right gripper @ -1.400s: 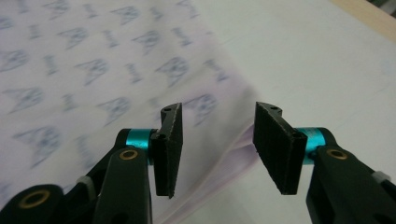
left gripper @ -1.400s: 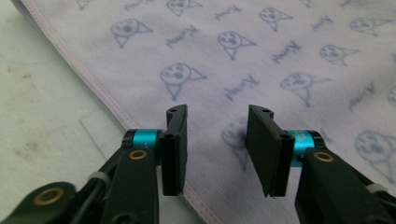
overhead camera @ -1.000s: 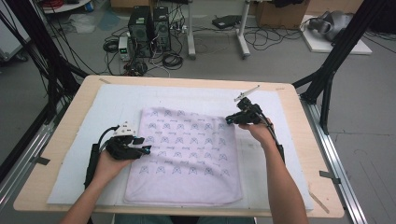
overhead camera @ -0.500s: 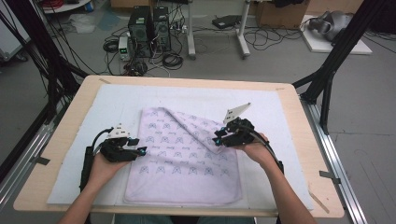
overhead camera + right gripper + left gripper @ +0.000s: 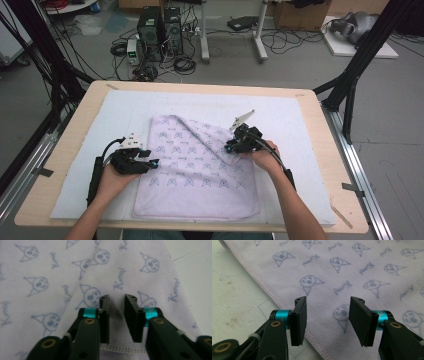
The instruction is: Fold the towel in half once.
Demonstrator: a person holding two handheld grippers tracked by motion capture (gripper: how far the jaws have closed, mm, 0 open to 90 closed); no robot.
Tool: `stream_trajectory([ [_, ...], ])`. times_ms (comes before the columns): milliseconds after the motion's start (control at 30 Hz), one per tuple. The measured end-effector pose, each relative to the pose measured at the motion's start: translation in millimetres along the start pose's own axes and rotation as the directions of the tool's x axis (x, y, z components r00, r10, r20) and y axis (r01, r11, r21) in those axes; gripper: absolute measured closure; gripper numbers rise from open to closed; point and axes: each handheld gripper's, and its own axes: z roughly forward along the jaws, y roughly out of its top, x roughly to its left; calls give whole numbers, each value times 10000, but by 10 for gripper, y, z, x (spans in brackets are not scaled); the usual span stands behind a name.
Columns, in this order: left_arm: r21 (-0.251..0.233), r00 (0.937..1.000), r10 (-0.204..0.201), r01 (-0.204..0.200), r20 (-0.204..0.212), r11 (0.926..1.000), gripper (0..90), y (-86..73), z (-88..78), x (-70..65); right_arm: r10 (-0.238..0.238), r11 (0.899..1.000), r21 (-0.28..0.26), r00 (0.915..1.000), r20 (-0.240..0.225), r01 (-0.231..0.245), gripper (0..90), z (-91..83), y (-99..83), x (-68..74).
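Folding towel point(image 5: 195, 170): right gripper point(image 5: 234, 146) jaws just closing, pinching corner at centre frame; left gripper point(image 5: 150, 164) half-open, empty at left edge; drag corner low, keep grip

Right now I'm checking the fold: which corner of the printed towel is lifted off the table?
The far right corner, pinched in the right tongs and drawn over the towel. The other corners lie flat.

One printed towel point(image 5: 200, 170), one white mat point(image 5: 290, 120), two grippers.
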Motion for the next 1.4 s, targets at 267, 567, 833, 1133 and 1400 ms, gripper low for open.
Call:
stream_trajectory([
  [267,335,10000,72,-74,64,9994,485,-15,61,7,14,9986,-533,10000,66,-10,894,-150,-6,-41],
  [567,379,9999,164,-164,1,9991,486,-20,65,-1,-566,9978,320,9982,-221,573,772,109,65,128],
  [833,344,9995,316,-313,-93,9989,490,-29,78,-9,-514,9987,-79,9984,-219,512,879,23,77,115],
  [1133,336,9996,282,-279,-72,9990,491,-33,76,-7,156,9960,-883,9997,189,-139,879,-237,84,-71],
  [1400,343,9995,307,-304,-99,9990,492,-32,79,-8,192,9991,-394,9965,815,-160,881,-321,242,-330],
])
